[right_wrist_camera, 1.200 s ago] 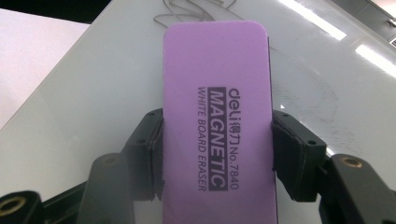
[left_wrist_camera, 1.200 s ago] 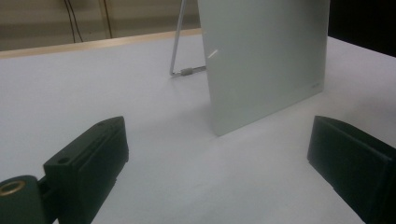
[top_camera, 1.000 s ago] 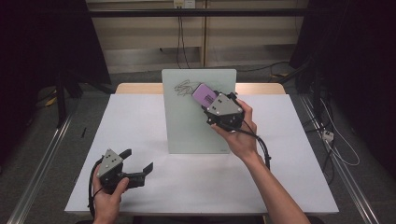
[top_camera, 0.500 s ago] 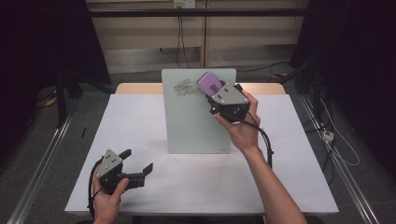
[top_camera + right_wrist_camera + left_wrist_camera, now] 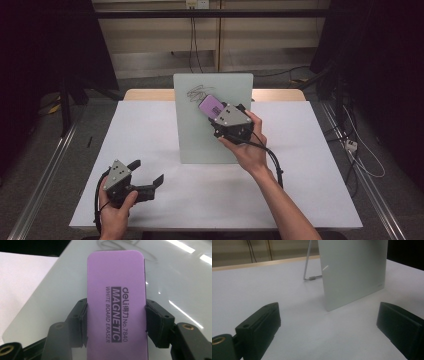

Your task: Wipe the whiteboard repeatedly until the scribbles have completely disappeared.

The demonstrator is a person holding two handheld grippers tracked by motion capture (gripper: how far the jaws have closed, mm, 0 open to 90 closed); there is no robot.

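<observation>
Right gripper view: right gripper [image 5: 116, 322] fingers clamped on purple eraser [image 5: 116, 295], against the whiteboard [image 5: 175, 290] (scribble above). Left gripper [image 5: 145, 180] fingers apart, near counter's front-left corner.

White table [image 5: 150, 130] with a wooden edge strip [image 5: 147, 94] at the far side. Cables [image 5: 192, 35] hang down the back wall; more cables [image 5: 360, 155] on the floor right.

We are viewing a purple matt-faced whiteboard eraser [image 5: 116, 307] with printed lettering, a glossy, smooth pale-green glass-like board [image 5: 212, 120] reflecting lamps, its thin metal wire stand [image 5: 308, 267], matt black plastic jaws, and a smooth white table sheet [image 5: 150, 130] over a wooden edge.
</observation>
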